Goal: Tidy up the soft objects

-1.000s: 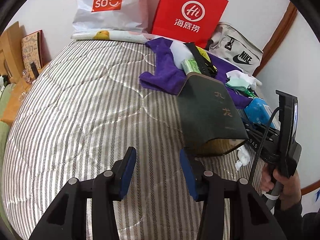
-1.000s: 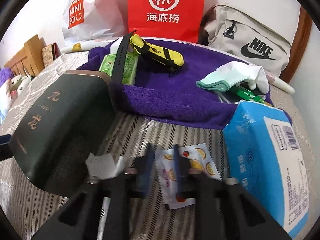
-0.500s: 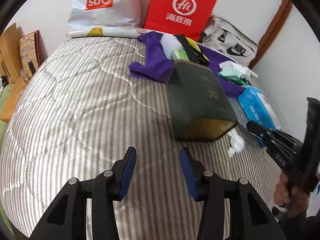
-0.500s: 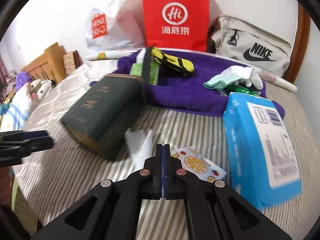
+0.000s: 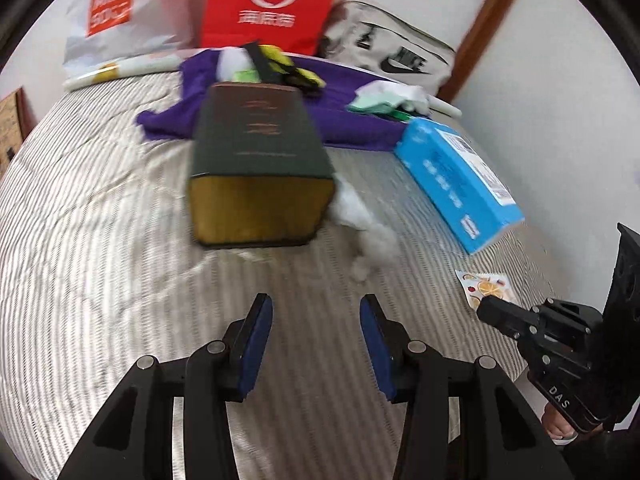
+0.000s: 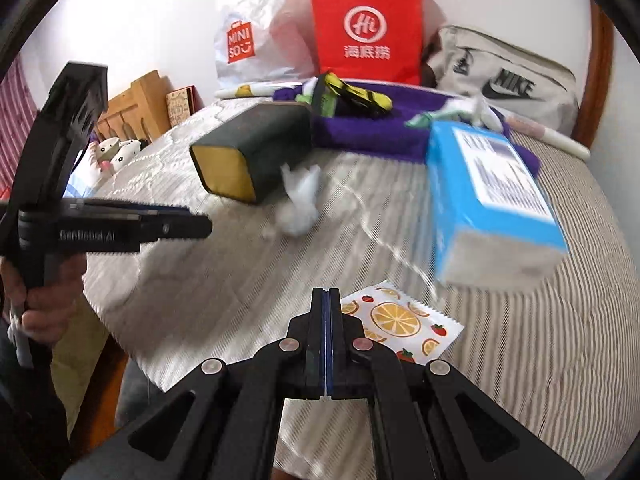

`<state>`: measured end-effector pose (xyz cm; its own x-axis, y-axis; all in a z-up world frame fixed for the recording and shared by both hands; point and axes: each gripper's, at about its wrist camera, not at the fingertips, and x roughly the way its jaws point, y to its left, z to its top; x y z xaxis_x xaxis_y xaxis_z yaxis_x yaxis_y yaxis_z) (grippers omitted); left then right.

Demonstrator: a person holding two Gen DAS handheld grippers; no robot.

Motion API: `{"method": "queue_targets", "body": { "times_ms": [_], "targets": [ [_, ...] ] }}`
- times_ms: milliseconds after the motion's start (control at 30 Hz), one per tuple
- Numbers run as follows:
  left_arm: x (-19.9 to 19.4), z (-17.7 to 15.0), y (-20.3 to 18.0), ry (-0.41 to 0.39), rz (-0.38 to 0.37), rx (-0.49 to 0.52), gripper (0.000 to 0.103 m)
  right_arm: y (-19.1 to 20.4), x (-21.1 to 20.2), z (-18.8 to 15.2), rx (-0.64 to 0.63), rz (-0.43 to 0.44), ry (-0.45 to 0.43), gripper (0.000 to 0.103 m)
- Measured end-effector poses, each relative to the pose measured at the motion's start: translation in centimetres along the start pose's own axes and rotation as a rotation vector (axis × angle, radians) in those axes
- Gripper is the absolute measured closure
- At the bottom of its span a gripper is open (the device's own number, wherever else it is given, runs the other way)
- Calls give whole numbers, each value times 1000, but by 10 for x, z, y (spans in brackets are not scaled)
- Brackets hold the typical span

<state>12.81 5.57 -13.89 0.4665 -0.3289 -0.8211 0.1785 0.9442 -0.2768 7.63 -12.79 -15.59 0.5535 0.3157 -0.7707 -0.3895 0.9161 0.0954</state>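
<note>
1. Striped quilted bedspread (image 5: 100, 240), grey-white, soft and puckered; everything sits on it.
2. Dark green rectangular box (image 5: 256, 152) with a gold end face, rigid, lying flat mid-bed.
3. Crumpled white tissue (image 6: 300, 200), fluffy and irregular, touching the box's right side.
4. Blue tissue pack (image 6: 488, 196), soft plastic wrap with a white barcode label, right of the box.
5. Purple towel (image 5: 352, 120), plush, behind the box; a yellow-black pouch (image 6: 356, 96) and white-mint socks (image 5: 384, 96) lie on it.
6. Flat wet-wipe sachet (image 6: 400, 320), orange-slice print, serrated edges, in front of the blue pack.
7. Left gripper (image 5: 316, 340): blue pads spread wide, holding nothing; tissue lies just ahead, slightly right.
8. Right gripper (image 6: 326, 332): pads pressed together, nothing between; sachet lies just right of its tips.
</note>
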Motion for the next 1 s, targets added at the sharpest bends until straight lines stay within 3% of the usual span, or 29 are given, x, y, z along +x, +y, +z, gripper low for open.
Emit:
{"method": "queue_targets", "body": {
  "times_ms": [167, 600, 667, 700, 733, 767, 800, 867, 933, 1000],
  "targets": [
    [13, 8, -31, -22, 9, 52, 60, -22, -8, -18, 24, 0, -8, 103],
    [55, 27, -67, -8, 148, 123, 60, -76, -20, -33, 56, -68, -35, 100],
    [58, 28, -72, -15, 161, 136, 60, -82, -20, -34, 67, -77, -34, 94],
    [59, 28, -73, -20, 163, 139, 60, -84, -21, -34, 71, -83, -38, 82],
    [59, 28, -75, -25, 165, 144, 61, -86, -21, -34, 73, -86, -41, 63],
    [60, 28, -76, -31, 166, 152, 70, -86, -21, -34, 71, -92, -49, 55],
    [60, 26, -78, -38, 160, 166, 79, -87, -22, -34, 69, -103, -68, 50],
    [58, 24, -78, -38, 145, 167, 81, -87, -22, -33, 69, -100, -83, 46],
    [55, 22, -76, -31, 117, 162, 81, -88, -18, -31, 72, -105, -91, 28],
    [49, 18, -75, -29, 102, 159, 82, -88, -10, -29, 70, -112, -89, 24]
  ]
}}
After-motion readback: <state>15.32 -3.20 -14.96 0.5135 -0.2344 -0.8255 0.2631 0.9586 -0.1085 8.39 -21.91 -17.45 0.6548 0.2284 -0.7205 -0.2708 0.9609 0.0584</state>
